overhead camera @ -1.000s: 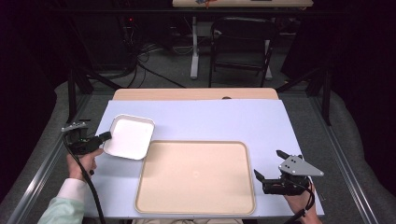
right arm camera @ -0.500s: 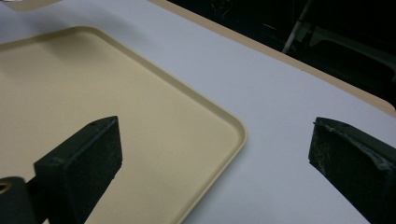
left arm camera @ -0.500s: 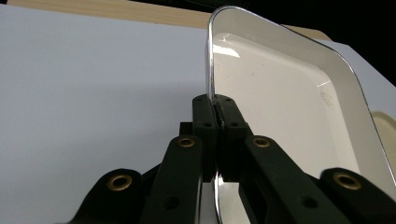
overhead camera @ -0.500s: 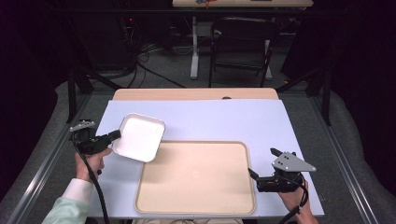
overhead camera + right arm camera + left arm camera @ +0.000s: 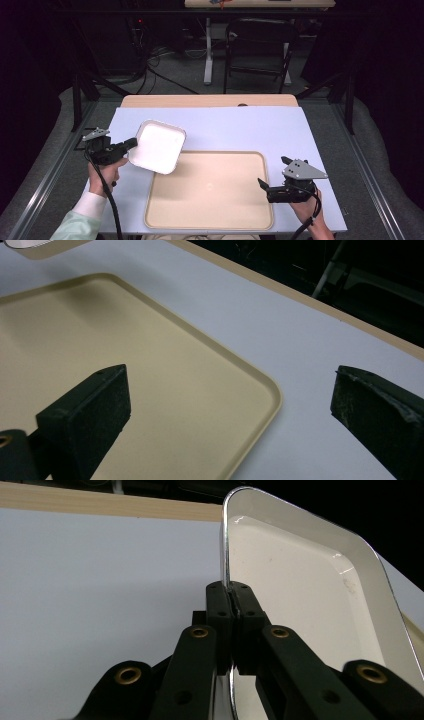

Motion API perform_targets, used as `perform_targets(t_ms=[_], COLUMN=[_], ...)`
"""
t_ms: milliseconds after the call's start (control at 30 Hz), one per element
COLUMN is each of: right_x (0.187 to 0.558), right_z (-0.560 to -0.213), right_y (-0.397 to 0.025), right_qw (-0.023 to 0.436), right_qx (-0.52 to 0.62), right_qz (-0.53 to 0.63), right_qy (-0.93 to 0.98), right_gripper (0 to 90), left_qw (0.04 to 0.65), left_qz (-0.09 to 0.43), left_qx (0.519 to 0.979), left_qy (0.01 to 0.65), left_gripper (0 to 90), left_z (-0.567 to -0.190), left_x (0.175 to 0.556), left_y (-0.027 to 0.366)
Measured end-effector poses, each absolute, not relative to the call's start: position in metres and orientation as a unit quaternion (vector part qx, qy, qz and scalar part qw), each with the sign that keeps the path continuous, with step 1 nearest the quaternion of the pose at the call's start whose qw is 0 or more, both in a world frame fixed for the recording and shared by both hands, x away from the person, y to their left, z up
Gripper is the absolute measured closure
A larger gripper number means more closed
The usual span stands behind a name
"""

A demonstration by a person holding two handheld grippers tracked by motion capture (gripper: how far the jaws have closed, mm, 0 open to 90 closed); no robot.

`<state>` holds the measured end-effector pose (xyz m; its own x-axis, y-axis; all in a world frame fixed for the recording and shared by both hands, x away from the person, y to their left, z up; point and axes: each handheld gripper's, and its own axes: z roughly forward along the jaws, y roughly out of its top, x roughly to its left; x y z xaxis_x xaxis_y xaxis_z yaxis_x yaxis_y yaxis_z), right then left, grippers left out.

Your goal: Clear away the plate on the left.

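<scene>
White enamel with a thin metal rim: this is the small square dish [image 5: 157, 146], and it is the item in hand. The left gripper [image 5: 131, 145] is clamped on the dish's rim at its left edge; the left gripper view shows the two black jaws pressed together with the rim [image 5: 226, 565] pinched between them. The dish is tilted, with its open face turned up and toward the high camera.

Reference landmark: the beige tray [image 5: 210, 190], which lies flat on the pale blue table sheet [image 5: 260, 130].

- The dish sits at the tray's far-left corner. Its lower right corner appears to overlap that corner of the tray; whether it touches the tray cannot be determined.
- From the left gripper, the tray's open floor lies to the right and toward the person.
- The tray's long axis runs left to right across the table.

The right gripper [image 5: 263, 186] is at the tray's near-right edge, jaws spread wide and holding nothing; the right gripper view shows its jaws straddling the tray corner [image 5: 272, 390].

Judgement: the left hand [image 5: 102, 172] is the acting hand for any placement of the dish on the tray.
</scene>
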<state>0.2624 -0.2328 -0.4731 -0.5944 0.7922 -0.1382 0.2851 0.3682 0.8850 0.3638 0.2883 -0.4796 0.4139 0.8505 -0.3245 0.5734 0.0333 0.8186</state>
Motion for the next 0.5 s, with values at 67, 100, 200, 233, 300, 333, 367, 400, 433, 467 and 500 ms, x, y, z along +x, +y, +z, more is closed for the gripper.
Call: perform_targets(t_ms=[67, 100, 200, 233, 300, 333, 367, 400, 433, 467, 500], right_x=[0.264, 0.264, 0.267, 0.268, 0.27, 0.27, 0.272, 0.272, 0.273, 0.274, 0.275], right_z=[-0.473, -0.473, -0.473, -0.473, -0.472, -0.472, -0.472, -0.472, -0.472, -0.472, -0.472], right_y=[-0.229, -0.227, -0.222, -0.22, -0.216, -0.215, -0.213, -0.211, -0.209, -0.208, -0.206], right_qw=[0.285, 0.282, 0.275, 0.275, 0.273, 0.272, 0.272, 0.27, 0.268, 0.267, 0.264], right_qx=[0.344, 0.344, 0.343, 0.341, 0.339, 0.338, 0.335, 0.336, 0.335, 0.335, 0.335], right_qz=[0.444, 0.444, 0.444, 0.446, 0.446, 0.446, 0.446, 0.447, 0.447, 0.447, 0.446], right_qy=[0.777, 0.778, 0.78, 0.781, 0.782, 0.783, 0.784, 0.784, 0.785, 0.786, 0.787], right_gripper=[1.9, 1.9, 1.9, 1.9, 2.0, 2.0, 2.0, 2.0, 2.0, 2.0, 2.0], left_qw=[0.494, 0.495, 0.497, 0.498, 0.498, 0.498, 0.498, 0.497, 0.498, 0.497, 0.497], left_qz=[0.14, 0.14, 0.138, 0.137, 0.134, 0.132, 0.131, 0.132, 0.132, 0.132, 0.132], left_qx=[0.682, 0.683, 0.685, 0.686, 0.69, 0.693, 0.695, 0.697, 0.698, 0.7, 0.7], left_qy=[0.52, 0.519, 0.515, 0.513, 0.508, 0.504, 0.502, 0.5, 0.498, 0.497, 0.495], left_gripper=[88.2, 88.2, 88.2, 88.2, 88.2, 88.2, 88.1, 88.2, 88.2, 88.2, 88.2], left_z=[-0.478, -0.478, -0.478, -0.477, -0.477, -0.477, -0.477, -0.476, -0.476, -0.475, -0.475], left_x=[0.363, 0.363, 0.362, 0.361, 0.361, 0.361, 0.361, 0.36, 0.36, 0.359, 0.359], left_y=[0.286, 0.284, 0.278, 0.276, 0.272, 0.27, 0.267, 0.265, 0.263, 0.262, 0.26])
